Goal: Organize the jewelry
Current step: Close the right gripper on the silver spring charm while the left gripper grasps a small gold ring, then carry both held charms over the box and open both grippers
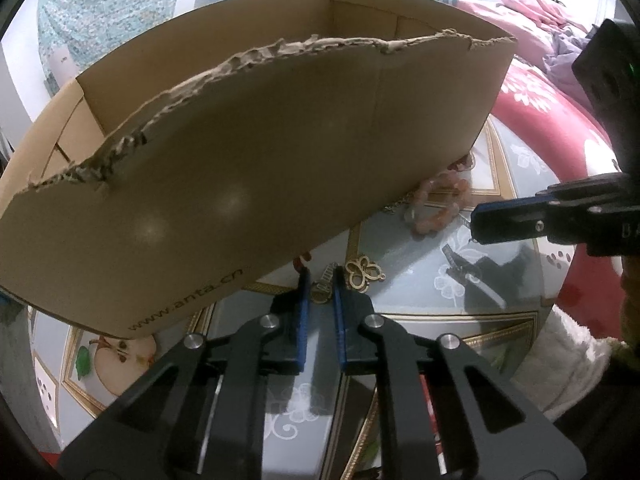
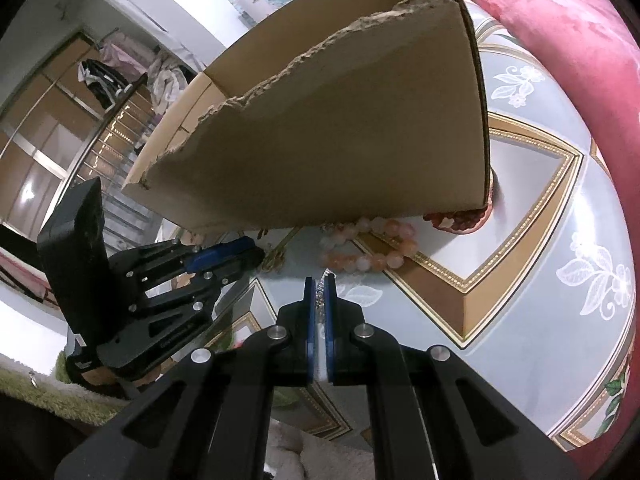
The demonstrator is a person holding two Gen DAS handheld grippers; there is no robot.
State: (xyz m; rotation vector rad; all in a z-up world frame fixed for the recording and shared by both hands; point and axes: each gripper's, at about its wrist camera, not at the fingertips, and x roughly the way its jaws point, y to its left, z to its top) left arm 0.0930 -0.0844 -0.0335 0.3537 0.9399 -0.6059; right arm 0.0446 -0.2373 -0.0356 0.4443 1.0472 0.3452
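A torn cardboard box (image 1: 248, 152) fills the table (image 2: 532, 208) toward twelve o'clock. A pink bead bracelet (image 2: 370, 246) lies at its base. The right gripper (image 2: 319, 280) pinches a silver chain (image 2: 320, 290). The left gripper (image 1: 321, 276) stands parted around a small clasp (image 1: 325, 280), a gold butterfly charm (image 1: 363, 274) at one o'clock.

Matt, ragged-edged cardboard box (image 1: 240, 152); glossy table (image 1: 516, 184)

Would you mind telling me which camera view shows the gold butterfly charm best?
The left wrist view: the gold butterfly charm lies unobstructed on the table, its openwork wings clear. The right wrist view shows only a partial gold glint beside the left tool.
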